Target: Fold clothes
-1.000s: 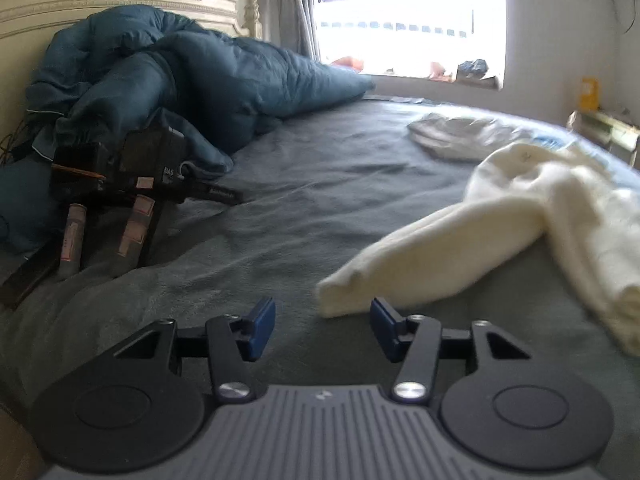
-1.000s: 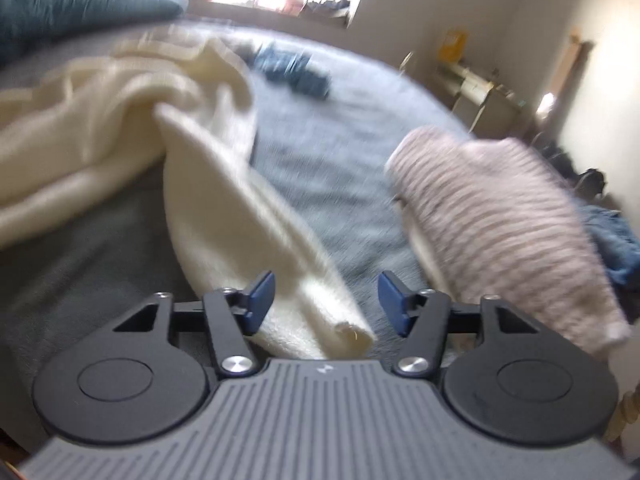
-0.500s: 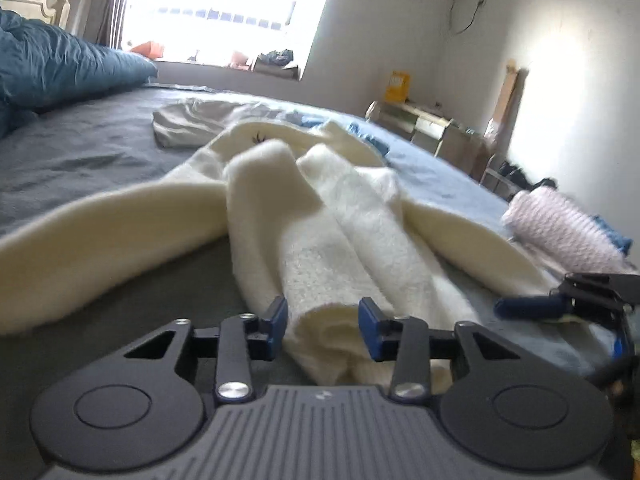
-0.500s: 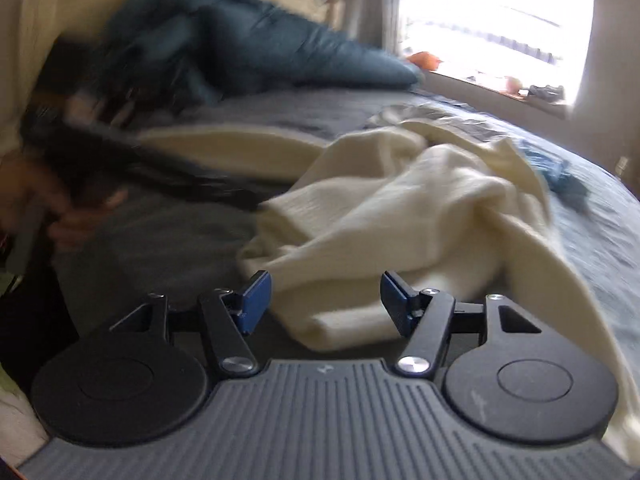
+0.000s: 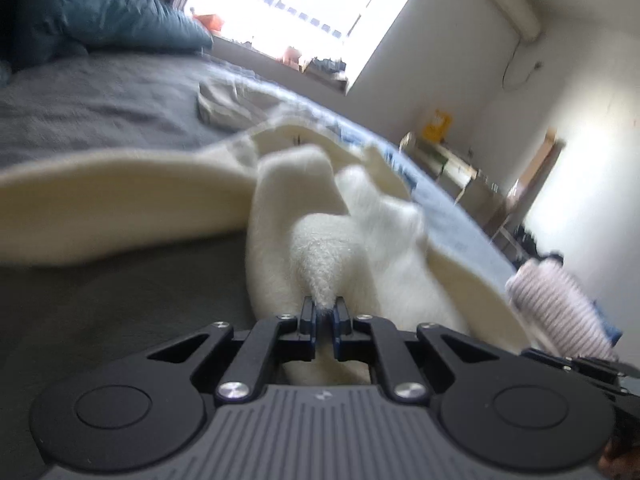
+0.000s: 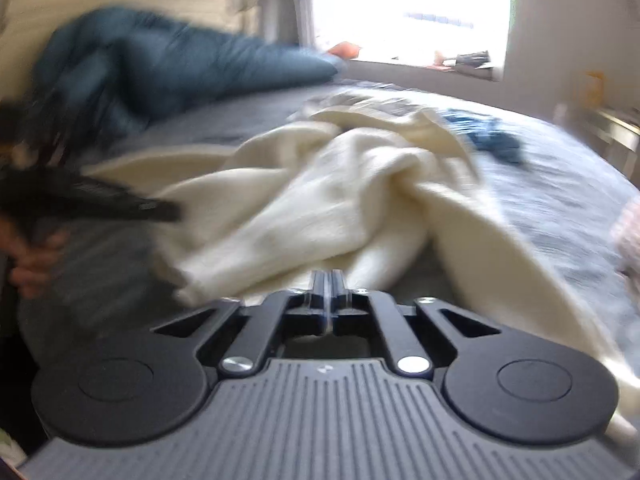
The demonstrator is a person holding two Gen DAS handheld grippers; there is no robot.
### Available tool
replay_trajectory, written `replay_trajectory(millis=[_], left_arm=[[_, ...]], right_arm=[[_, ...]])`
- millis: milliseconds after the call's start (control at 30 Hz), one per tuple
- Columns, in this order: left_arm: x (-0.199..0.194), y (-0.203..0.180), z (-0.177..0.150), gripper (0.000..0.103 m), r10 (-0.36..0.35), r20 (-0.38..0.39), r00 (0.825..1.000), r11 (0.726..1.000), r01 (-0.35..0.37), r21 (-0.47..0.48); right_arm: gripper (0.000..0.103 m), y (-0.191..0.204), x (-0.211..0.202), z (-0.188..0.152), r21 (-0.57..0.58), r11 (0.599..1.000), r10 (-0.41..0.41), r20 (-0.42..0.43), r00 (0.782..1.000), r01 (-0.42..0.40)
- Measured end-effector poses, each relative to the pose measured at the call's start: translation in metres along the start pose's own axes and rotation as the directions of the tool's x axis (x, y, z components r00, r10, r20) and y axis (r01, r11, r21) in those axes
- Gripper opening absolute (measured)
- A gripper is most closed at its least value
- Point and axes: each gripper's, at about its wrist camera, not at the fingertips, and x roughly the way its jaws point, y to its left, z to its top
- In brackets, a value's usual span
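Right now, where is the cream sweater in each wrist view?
Left wrist: cream sweater spans the centre, a fold pinched in the left gripper.
Right wrist: it fills the centre, running into the right gripper.
Shared landmark: the window.

Cream garment [image 5: 320, 248]: thick fuzzy knit cloth, matt, soft nap. Left gripper [image 5: 324, 312]: matt black plastic arms, ribbed grey housing, shiny metal screw heads; blue pads pinch cream knit. Right gripper [image 6: 329, 288]: same matt black plastic, polished screws. Grey bedspread [image 5: 100, 100] under garment: matt, slightly rough woven cloth. Teal duvet [image 6: 168, 64] beyond garment: smooth, faintly sheened fabric. Striped knit [image 5: 560, 304] right of garment: ribbed, matt.
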Motion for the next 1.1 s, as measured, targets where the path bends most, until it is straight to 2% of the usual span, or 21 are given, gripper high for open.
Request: replay_trajectory(millis=[67, 167, 267, 333, 400, 433, 467, 567, 667, 700, 800, 867, 1033, 1100], left_arm=[[-0.014, 0.003, 0.003, 0.007, 0.003, 0.021, 1.000, 1.000, -0.002, -0.018], [-0.030, 0.008, 0.007, 0.007, 0.014, 0.027, 1.000, 0.999, -0.013, -0.034], [-0.029, 0.008, 0.002, 0.007, 0.047, 0.009, 0.999, 0.999, -0.047, -0.020], [-0.030, 0.008, 0.000, 0.007, 0.046, 0.006, 0.999, 0.999, -0.046, -0.029], [-0.031, 0.006, 0.001, 0.007, 0.043, 0.016, 0.999, 0.999, -0.043, -0.027], [-0.032, 0.005, 0.002, 0.007, 0.041, 0.022, 0.999, 0.999, -0.040, -0.026], [-0.033, 0.004, 0.003, 0.007, 0.037, 0.028, 0.999, 0.999, -0.036, -0.028], [-0.037, 0.003, 0.004, 0.007, 0.027, 0.045, 0.999, 0.999, -0.025, -0.043], [-0.038, 0.004, 0.007, 0.007, 0.004, 0.057, 0.998, 0.998, 0.000, -0.068], [-0.038, 0.006, 0.007, 0.007, 0.000, 0.059, 0.998, 0.997, 0.004, -0.071], [-0.037, 0.010, 0.008, 0.007, -0.011, 0.057, 0.998, 0.997, 0.015, -0.073], [-0.036, 0.013, 0.007, 0.007, -0.023, 0.056, 0.998, 0.997, 0.027, -0.076], [-0.032, 0.019, 0.005, 0.007, -0.057, 0.054, 0.997, 0.994, 0.062, -0.093], [-0.030, 0.019, 0.002, 0.008, -0.063, 0.049, 0.997, 0.995, 0.067, -0.079]], right_arm=[[0.000, -0.018, -0.013, -0.004, 0.027, 0.999, -0.047, 0.016, 0.999, 0.047], [0.000, -0.044, -0.019, -0.014, 0.084, 0.994, -0.071, -0.015, 0.997, 0.072], [0.003, -0.038, -0.024, -0.025, 0.105, 0.994, -0.004, -0.009, 1.000, 0.005], [0.004, -0.025, -0.015, -0.026, 0.048, 0.997, 0.068, 0.001, 0.998, -0.068], [0.020, 0.004, -0.011, -0.027, -0.051, 0.992, 0.119, 0.014, 0.993, -0.118], [0.037, 0.020, -0.007, -0.027, -0.102, 0.985, 0.144, 0.019, 0.989, -0.141], [0.048, 0.036, -0.003, -0.027, -0.152, 0.975, 0.167, 0.022, 0.986, -0.162], [0.049, 0.072, 0.024, -0.021, -0.263, 0.945, 0.198, -0.005, 0.980, -0.193], [0.048, 0.096, 0.049, -0.020, -0.304, 0.939, 0.163, -0.024, 0.986, -0.162], [0.047, 0.099, 0.056, -0.019, -0.301, 0.941, 0.151, -0.026, 0.988, -0.152], [0.036, 0.104, 0.064, -0.016, -0.295, 0.954, 0.064, 0.002, 0.998, -0.060], [0.036, 0.098, 0.066, -0.014, -0.253, 0.967, 0.039, 0.006, 0.999, -0.036], [0.036, 0.098, 0.082, -0.018, -0.249, 0.968, -0.008, -0.006, 1.000, 0.006], [0.032, 0.098, 0.089, -0.019, -0.248, 0.968, -0.027, -0.011, 1.000, 0.023]])
